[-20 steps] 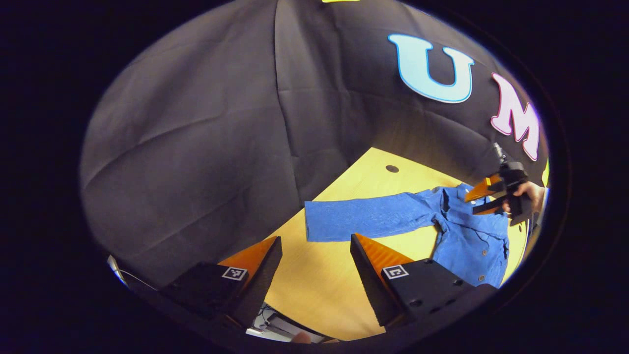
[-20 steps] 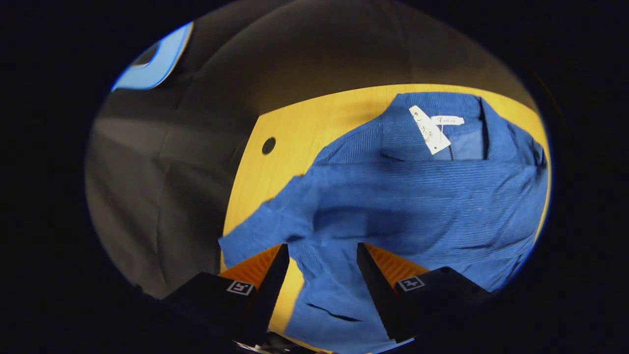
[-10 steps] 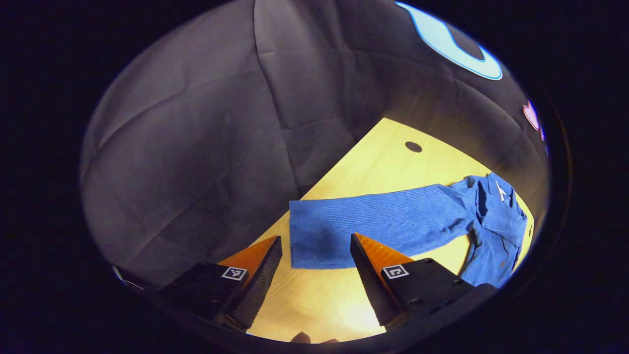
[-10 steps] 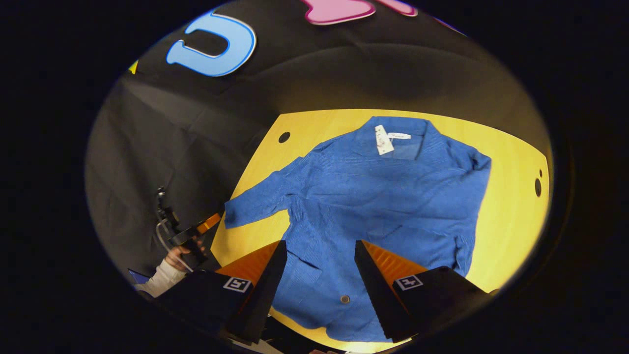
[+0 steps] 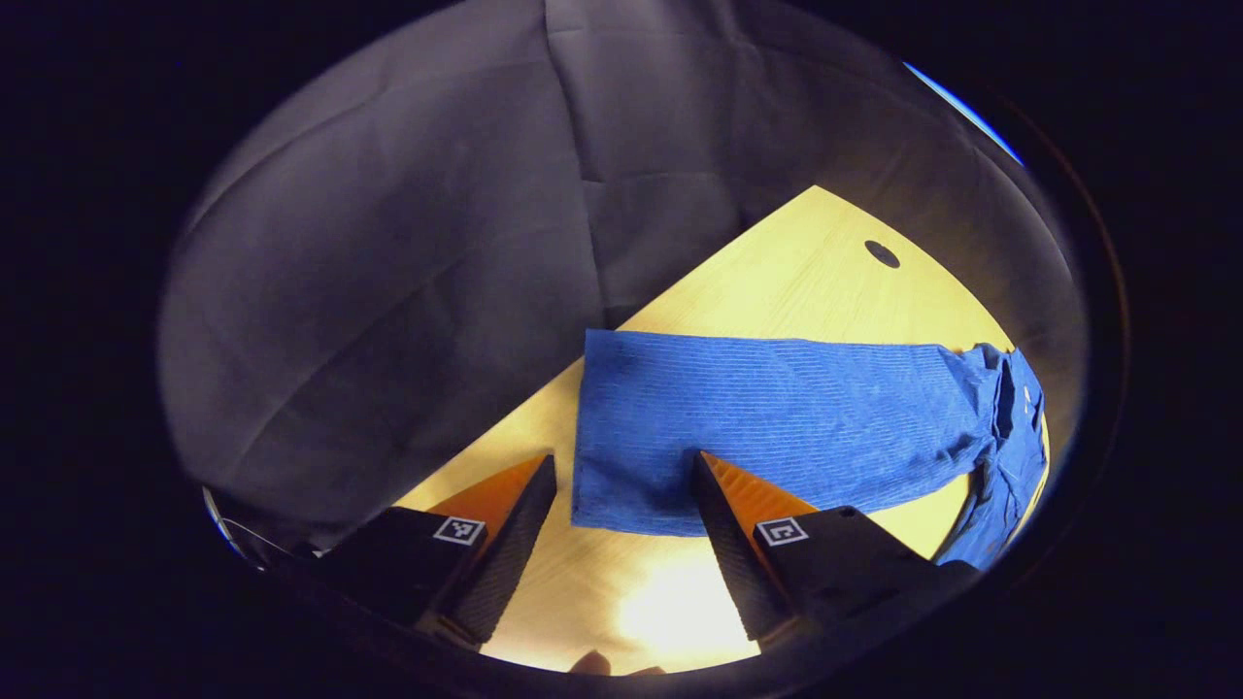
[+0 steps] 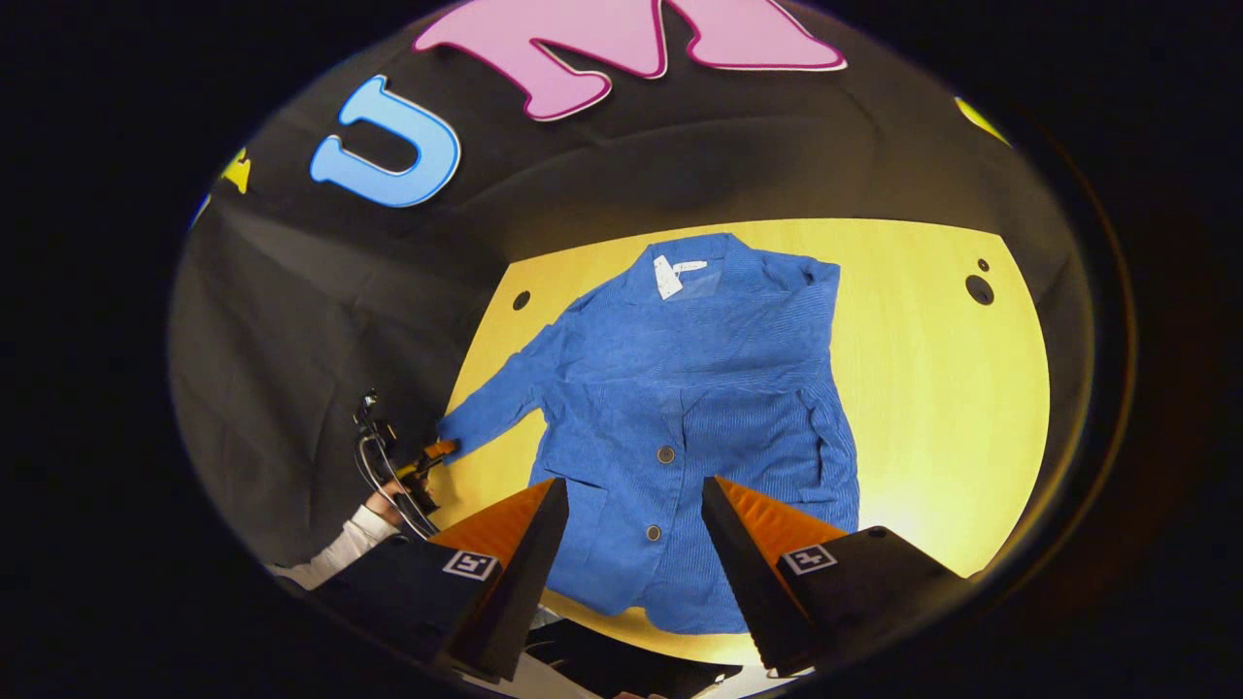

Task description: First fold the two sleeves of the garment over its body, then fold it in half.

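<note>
The left gripper [image 5: 621, 485] has its jaws spread open at the cuff end of the outstretched sleeve [image 5: 777, 432], not yet pinching it. The right gripper [image 6: 626, 510] hangs open above the hem of the blue corduroy jacket [image 6: 694, 408], which lies flat on the yellow table [image 6: 932, 388]. The cloth looks soft, light and limp, so the cuff edge seems the best hold. The right gripper view reveals the collar tag [image 6: 668, 277] and buttons [image 6: 665, 454]; the left gripper view details the sleeve's ribbing.
</note>
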`<state>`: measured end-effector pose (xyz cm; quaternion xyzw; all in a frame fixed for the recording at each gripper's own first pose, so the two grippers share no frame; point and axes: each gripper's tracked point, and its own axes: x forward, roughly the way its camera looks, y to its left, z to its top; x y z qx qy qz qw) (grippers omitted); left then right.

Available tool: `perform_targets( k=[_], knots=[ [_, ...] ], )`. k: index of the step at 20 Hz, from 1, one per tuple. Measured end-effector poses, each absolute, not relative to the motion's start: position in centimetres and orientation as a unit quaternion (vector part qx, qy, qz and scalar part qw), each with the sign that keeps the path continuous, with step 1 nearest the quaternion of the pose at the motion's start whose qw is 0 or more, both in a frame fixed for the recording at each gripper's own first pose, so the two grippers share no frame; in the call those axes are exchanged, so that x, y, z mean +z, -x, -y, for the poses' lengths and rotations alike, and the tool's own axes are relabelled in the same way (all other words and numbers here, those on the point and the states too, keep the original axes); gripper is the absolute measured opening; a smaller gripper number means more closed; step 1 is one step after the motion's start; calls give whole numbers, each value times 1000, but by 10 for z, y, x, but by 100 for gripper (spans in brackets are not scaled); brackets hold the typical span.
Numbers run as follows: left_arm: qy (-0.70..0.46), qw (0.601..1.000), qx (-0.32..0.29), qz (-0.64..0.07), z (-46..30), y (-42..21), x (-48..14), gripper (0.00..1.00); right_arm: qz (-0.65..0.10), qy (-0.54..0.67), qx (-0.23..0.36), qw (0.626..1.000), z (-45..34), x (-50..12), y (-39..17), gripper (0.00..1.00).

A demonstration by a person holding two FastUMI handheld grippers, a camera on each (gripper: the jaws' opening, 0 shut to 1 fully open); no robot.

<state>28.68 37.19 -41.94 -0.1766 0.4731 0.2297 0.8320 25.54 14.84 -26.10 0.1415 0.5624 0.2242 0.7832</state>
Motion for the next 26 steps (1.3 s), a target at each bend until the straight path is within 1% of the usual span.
perform_targets(
  k=[2,3,4,5,6,9,10,12,15,17,19,22,26],
  knots=[
    [157,832,205,-490,-368,-289,-418,84,-566,-132,221,784,-142,-258,-247,90],
    [162,829,207,-493,-367,-289,-416,75,-568,-126,219,783,-139,-258,-244,90],
    [175,825,213,-494,-364,-291,-416,77,-569,-127,219,783,-140,-255,-238,90],
    [180,823,220,-492,-366,-291,-414,71,-567,-136,219,783,-142,-249,-234,90],
    [187,823,220,-490,-367,-295,-420,71,-564,-147,220,782,-144,-244,-232,90],
    [226,817,206,-489,-359,-303,-408,7,-561,-153,216,784,-124,-238,-222,90],
    [226,816,202,-492,-360,-302,-411,8,-561,-145,212,787,-116,-239,-216,90],
    [230,821,191,-486,-361,-304,-410,0,-563,-141,200,790,-101,-238,-202,90],
    [248,820,173,-485,-359,-305,-407,0,-560,-167,179,791,-78,-238,-194,90],
    [281,823,164,-466,-357,-310,-390,0,-554,-186,162,795,-61,-240,-193,90],
    [283,838,154,-441,-358,-321,-361,0,-550,-197,153,797,-48,-244,-192,90],
    [257,871,118,-402,-339,-338,-304,0,-551,-208,151,794,-36,-252,-192,90],
    [236,906,48,-348,-278,-367,-221,0,-544,-225,160,792,-28,-252,-194,90]
  ],
)
